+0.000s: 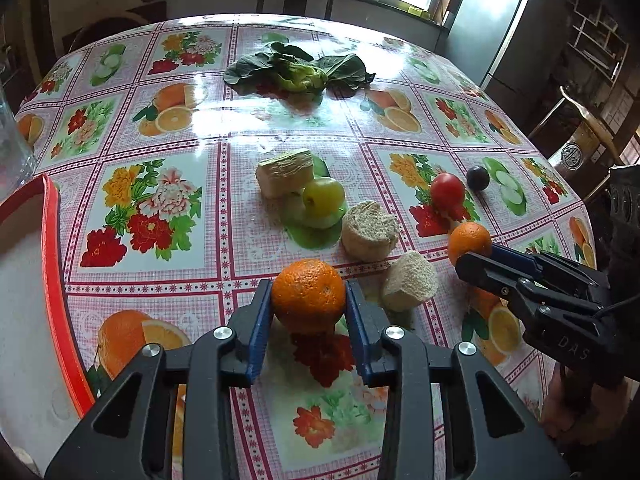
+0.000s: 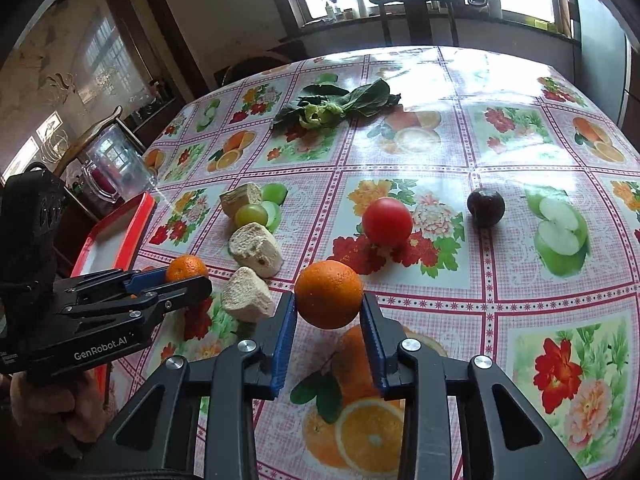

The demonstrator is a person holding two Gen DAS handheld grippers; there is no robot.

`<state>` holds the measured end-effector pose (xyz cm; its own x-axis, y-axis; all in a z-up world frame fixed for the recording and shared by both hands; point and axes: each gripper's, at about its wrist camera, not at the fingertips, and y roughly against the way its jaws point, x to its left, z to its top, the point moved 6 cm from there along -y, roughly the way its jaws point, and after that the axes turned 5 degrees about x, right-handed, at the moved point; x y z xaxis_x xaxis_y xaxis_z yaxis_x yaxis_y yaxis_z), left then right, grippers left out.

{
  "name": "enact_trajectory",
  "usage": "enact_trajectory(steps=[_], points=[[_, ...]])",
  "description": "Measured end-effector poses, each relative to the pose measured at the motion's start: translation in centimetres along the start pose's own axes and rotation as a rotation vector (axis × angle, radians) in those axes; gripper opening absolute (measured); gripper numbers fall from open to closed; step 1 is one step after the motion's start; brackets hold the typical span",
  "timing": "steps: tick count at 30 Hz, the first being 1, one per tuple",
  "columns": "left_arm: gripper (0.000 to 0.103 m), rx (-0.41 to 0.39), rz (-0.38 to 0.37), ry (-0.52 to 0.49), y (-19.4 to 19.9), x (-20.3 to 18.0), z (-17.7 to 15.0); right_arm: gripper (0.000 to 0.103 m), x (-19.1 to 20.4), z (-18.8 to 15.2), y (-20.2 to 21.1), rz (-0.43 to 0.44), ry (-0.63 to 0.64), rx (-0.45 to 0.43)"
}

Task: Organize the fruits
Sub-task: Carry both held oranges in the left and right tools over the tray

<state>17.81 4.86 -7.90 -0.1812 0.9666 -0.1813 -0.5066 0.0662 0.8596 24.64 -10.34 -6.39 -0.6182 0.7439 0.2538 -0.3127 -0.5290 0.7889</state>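
Note:
My left gripper [image 1: 308, 300] is shut on an orange [image 1: 308, 294] and holds it just above the flowered tablecloth. My right gripper [image 2: 329, 304] is shut on a second orange [image 2: 329, 294], also lifted. Each gripper shows in the other's view: the right gripper [image 1: 472, 258] with its orange [image 1: 469, 240], the left gripper [image 2: 188, 278] with its orange [image 2: 186, 267]. A red tomato-like fruit [image 2: 387, 221], a dark plum [image 2: 485, 207] and a green fruit [image 2: 251, 215] lie on the table. A red-rimmed white tray [image 1: 54, 264] is at the left.
Three pale bread-like chunks [image 1: 370, 230] [image 1: 408, 286] [image 1: 285, 173] lie mid-table. Leafy greens [image 1: 300, 68] lie farther back. A clear jug [image 2: 114, 172] stands beyond the tray [image 2: 120, 236]. Chairs stand around the table.

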Motion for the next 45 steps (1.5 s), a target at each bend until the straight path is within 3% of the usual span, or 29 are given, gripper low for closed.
enact_trajectory(steps=[7, 18, 32, 45], points=[[0.033, -0.041, -0.032, 0.026, 2.8, 0.2, -2.4, 0.033, 2.4, -1.2, 2.5, 0.032, 0.029, -0.021], [0.033, -0.107, -0.019, 0.065, 7.3, 1.8, -5.7, 0.033, 7.2, -2.9, 4.3, 0.096, 0.077, -0.029], [0.033, -0.159, 0.015, 0.144, 11.0, 6.2, -8.2, 0.033, 13.1, -4.1, 3.6, 0.149, 0.153, -0.001], [0.033, -0.176, 0.028, 0.198, 12.2, 9.1, -9.7, 0.033, 16.7, -4.2, 2.3, 0.176, 0.208, 0.026]])
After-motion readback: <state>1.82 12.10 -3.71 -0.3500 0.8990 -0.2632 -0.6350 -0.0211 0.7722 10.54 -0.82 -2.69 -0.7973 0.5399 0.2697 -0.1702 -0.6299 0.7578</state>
